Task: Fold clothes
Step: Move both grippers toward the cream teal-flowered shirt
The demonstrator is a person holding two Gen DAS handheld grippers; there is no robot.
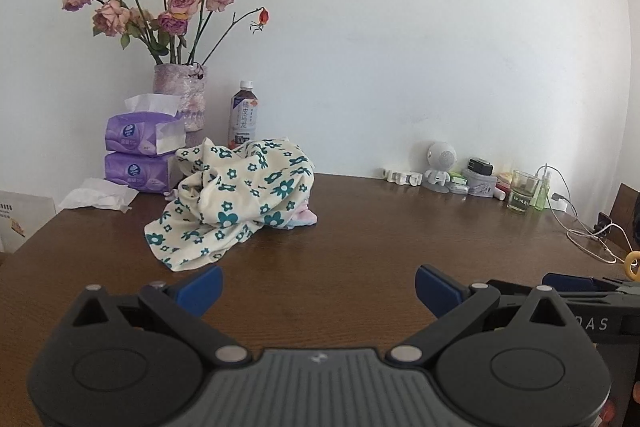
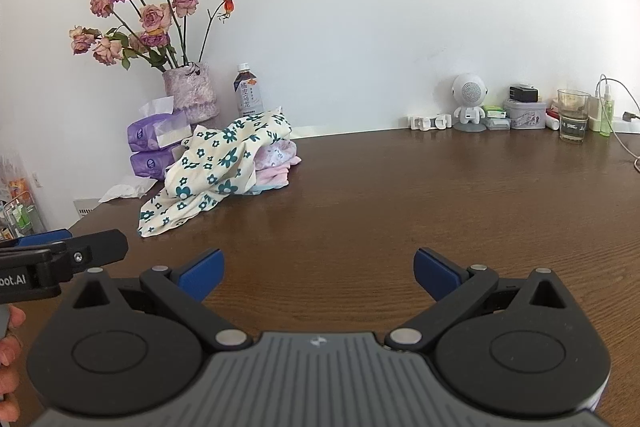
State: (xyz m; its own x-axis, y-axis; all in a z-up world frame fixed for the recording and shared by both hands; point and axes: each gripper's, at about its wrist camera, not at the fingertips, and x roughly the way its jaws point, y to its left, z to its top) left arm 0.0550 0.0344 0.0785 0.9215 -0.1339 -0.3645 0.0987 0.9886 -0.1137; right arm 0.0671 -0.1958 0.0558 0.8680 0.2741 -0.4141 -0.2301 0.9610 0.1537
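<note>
I hold my left gripper [image 1: 319,287] and right gripper [image 2: 318,269] side by side, low over the table [image 2: 400,195], both spread wide with nothing between the pads, so either could take cloth. The floral garment [image 1: 240,199] lies crumpled ahead and to my left, draped over what looks like pink clothing [image 2: 276,163]. Behind it stand tissue packs [image 1: 140,155], a bottle [image 1: 243,113] and a vase [image 1: 184,95]; nothing blocks my reach.

Sitting on the desk [image 1: 360,227]: two tissue packs [image 1: 138,155], one vase [image 1: 182,95], one bottle [image 1: 243,115], one glass [image 1: 523,191], and perhaps two or three garments [image 1: 240,195] heaped together.
</note>
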